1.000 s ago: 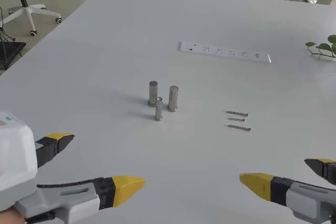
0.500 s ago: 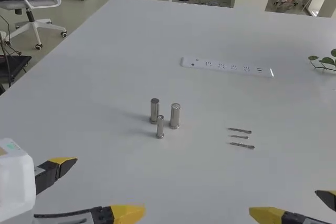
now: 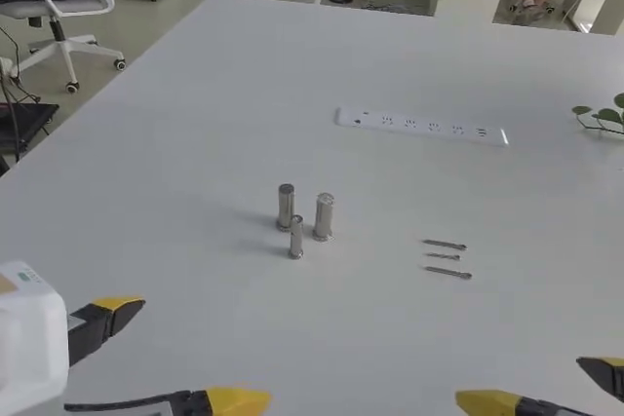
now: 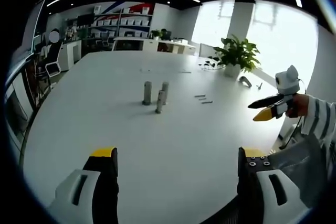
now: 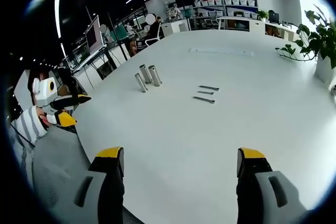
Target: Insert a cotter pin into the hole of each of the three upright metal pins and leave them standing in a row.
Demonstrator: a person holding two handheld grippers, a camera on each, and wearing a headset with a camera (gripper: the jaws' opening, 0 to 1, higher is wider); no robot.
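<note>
The left tool [image 3: 175, 353] is hanging above the near edge of the white surface [image 3: 195, 114], well short of the three metal pins [image 3: 296, 237]. Its yellow-tipped jaws are standing wide apart, gripping nothing and touching nothing. In the left gripper view those jaws are framing bare surface, with the metal pins ahead of them. The right tool [image 3: 541, 384] is hovering on the other side, also nearer the person than the metal pins and well apart from them. Its jaws are spreading just as wide and are carrying nothing.

The metal pins are standing upright in a tight cluster in the middle of the surface, two side by side at the back and the third just in front, between them. The three cotter pins [image 3: 445, 257] are lying flat and loose to the right of the metal pins, near them but clearly apart. They are lying one beyond the other in roughly parallel lines.

A white power strip [image 3: 421, 127] is lying beyond the metal pins, farther from the person and somewhat to the right. Leaves of a plant [image 3: 600, 114] are reaching in well to the right of the metal pins.
</note>
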